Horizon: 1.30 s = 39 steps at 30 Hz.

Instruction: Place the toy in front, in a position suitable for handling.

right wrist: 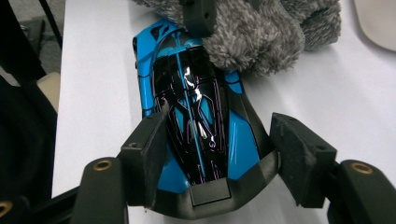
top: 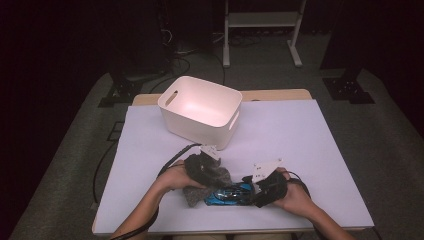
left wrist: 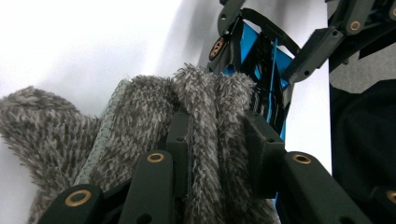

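A white sheet-covered surface is seen centre frame in the high view, with a wooden edge exposed at the top. The room around it is dark; grey carpet, cables at upper left and a white frame stand at top centre are visible.

A white bin with cut-out handles is placed upper centre on the surface, tilted toward the camera; its interior is seen empty.

The grey fluffy cloth is bunched at lower centre, touching the blue and black toy car, which lies just right of it.

Left gripper: jaws are closed tight on a fold of the cloth, pile squeezed between the pads.

Right gripper: jaws are set either side of the car's rear end. The left pad is seen against the bodywork; at the right pad a contact cannot be told. A firm grip cannot be confirmed.
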Motion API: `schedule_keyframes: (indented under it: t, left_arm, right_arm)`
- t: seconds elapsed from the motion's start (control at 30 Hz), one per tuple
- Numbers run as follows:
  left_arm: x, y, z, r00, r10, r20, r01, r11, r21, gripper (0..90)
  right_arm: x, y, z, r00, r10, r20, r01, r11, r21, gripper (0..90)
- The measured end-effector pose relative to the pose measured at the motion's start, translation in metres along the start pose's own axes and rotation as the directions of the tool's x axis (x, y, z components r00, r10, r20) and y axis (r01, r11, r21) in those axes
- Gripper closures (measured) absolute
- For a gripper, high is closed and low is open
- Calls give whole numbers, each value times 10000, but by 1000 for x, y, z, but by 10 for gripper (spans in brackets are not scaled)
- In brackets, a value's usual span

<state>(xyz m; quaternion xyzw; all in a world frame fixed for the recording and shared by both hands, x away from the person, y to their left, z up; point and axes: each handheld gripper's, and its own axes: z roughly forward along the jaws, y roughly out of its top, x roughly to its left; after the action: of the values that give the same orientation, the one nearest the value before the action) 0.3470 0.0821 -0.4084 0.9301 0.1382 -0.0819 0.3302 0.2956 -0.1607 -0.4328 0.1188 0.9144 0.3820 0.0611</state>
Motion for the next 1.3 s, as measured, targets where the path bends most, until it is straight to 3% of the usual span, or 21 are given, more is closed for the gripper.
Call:
schedule_keyframes:
  t: [0.17,0.33,0.47,0.67,0.83,0.93,0.97,1.07,1.13,1.3]
  left_arm:
    - [-11,-1,-6,9993,377,-68,-378,9991,-180,669]
    - [-22,-3,-13,9977,684,-8,-683,9967,-438,671]
    - [-33,-4,-18,9945,1047,69,-1041,9929,-570,676]
    - [-50,-9,-23,9877,1444,603,-1396,9872,-772,693]
    - [-58,-13,-22,9829,1673,772,-1606,9832,-864,706]
    - [-61,-15,-22,9847,1638,601,-1573,9825,-998,709]
    - [-61,-15,-22,9846,1637,612,-1571,9824,-1008,722]
    - [-62,-15,-21,9847,1673,493,-1613,9810,-1078,751]
    - [-61,-13,-22,9852,1684,322,-1641,9805,-1082,756]
    - [-51,5,-24,9832,1782,-394,-1811,9791,-925,761]
  right_arm:
    - [3,2,-2,9997,-221,75,220,9997,141,295]
    - [0,-2,-4,9982,186,-565,-176,9997,175,285]
    - [3,-3,-4,9958,189,-892,-170,9996,224,286]
    - [9,-3,2,9893,73,-1457,-37,9997,252,298]
    - [16,-3,11,9828,-69,-1847,156,9988,457,377]
    - [19,-4,11,9762,-54,-2168,144,9991,401,532]
    - [20,-5,10,9741,-13,-2260,105,9992,392,543]
    - [26,-4,9,9798,-477,-1943,576,9973,452,558]
    - [26,-2,9,9804,-479,-1909,583,9971,490,558]
    - [15,8,4,9914,-1025,-813,1071,9928,541,566]
